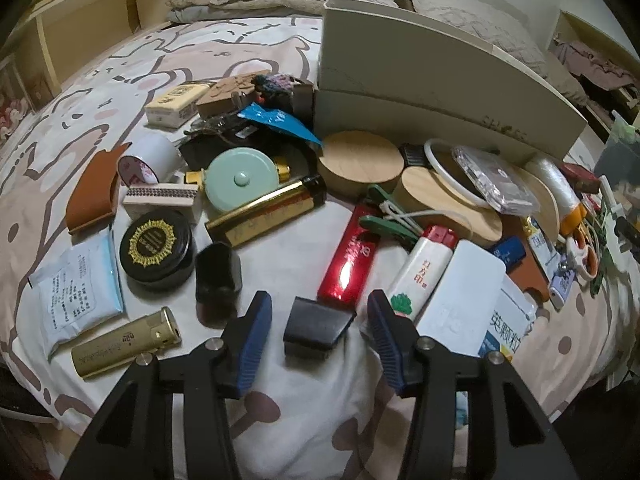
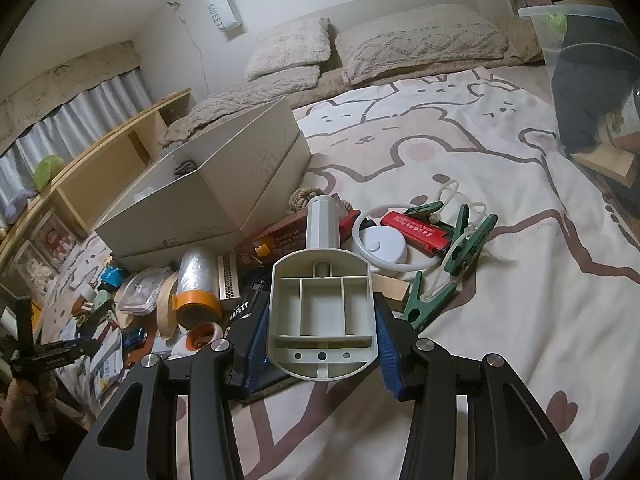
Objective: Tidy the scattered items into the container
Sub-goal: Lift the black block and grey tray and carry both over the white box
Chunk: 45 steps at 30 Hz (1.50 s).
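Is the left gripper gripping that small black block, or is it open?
Open. The left gripper has its blue fingers standing clear on either side of the black block, which lies on the bedsheet.

We count 2 grippers, the left gripper (image 1: pixel 320 336) and the right gripper (image 2: pixel 320 332). There is 1 cream box (image 2: pixel 224 184). We see 4 green clothespins (image 2: pixel 470 236), 2 pillows (image 2: pixel 420 40), 2 round wooden lids (image 1: pixel 360 160), 2 gold lighters (image 1: pixel 128 346), 1 mint tin (image 1: pixel 240 180), 1 black round tin (image 1: pixel 158 246) and 1 clear plastic bin (image 2: pixel 580 28).
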Motion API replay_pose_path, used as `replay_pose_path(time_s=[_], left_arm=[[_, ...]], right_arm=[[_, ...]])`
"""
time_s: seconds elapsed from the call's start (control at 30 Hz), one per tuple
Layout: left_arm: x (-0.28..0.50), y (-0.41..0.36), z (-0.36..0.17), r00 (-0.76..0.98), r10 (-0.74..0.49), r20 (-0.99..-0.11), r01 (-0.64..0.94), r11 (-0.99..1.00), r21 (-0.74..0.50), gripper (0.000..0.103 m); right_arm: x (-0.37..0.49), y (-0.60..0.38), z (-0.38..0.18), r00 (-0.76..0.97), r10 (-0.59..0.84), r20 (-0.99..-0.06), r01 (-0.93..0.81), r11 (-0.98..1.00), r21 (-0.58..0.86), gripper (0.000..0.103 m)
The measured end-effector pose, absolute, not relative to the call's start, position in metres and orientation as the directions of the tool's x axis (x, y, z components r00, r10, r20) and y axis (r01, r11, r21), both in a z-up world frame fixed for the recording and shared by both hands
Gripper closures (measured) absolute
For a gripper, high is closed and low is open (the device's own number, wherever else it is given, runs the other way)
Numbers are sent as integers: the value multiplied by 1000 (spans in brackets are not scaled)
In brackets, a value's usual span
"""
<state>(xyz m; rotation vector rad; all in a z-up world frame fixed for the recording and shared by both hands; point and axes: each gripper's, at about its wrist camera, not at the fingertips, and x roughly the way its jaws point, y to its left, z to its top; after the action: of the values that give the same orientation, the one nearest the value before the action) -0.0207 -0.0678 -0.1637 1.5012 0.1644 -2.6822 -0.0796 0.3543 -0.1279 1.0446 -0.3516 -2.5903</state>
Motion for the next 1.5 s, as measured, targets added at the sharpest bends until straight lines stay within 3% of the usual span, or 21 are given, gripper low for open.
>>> replay_pose_path(time_s=[0.07,0.13,0.17,0.73,1.5], left_arm=[[-20,-68,-164,-521,-1,-853,108,-992,-65,55],[-19,-69,-165,-517,2,-856,106,-992,-66,69],[-19,-68,-165,-513,-1,-858,104,-993,-61,70],[-13,-72,-141,-583,18,-812,90,-992,-87,71],[-25,-58,-84,-669,114,-735,-23,-991,-133,71]], right_arm=[[-79,354,-127,-681,-385,-623,206,-917,341,55],[-79,355,-127,-683,-385,-620,206,-917,342,55],[-78,355,-126,-685,-385,-619,205,-917,343,55],[-61,348,-98,-728,-410,-550,218,-899,381,55],[-59,306,-54,-754,-432,-496,324,-900,292,55]])
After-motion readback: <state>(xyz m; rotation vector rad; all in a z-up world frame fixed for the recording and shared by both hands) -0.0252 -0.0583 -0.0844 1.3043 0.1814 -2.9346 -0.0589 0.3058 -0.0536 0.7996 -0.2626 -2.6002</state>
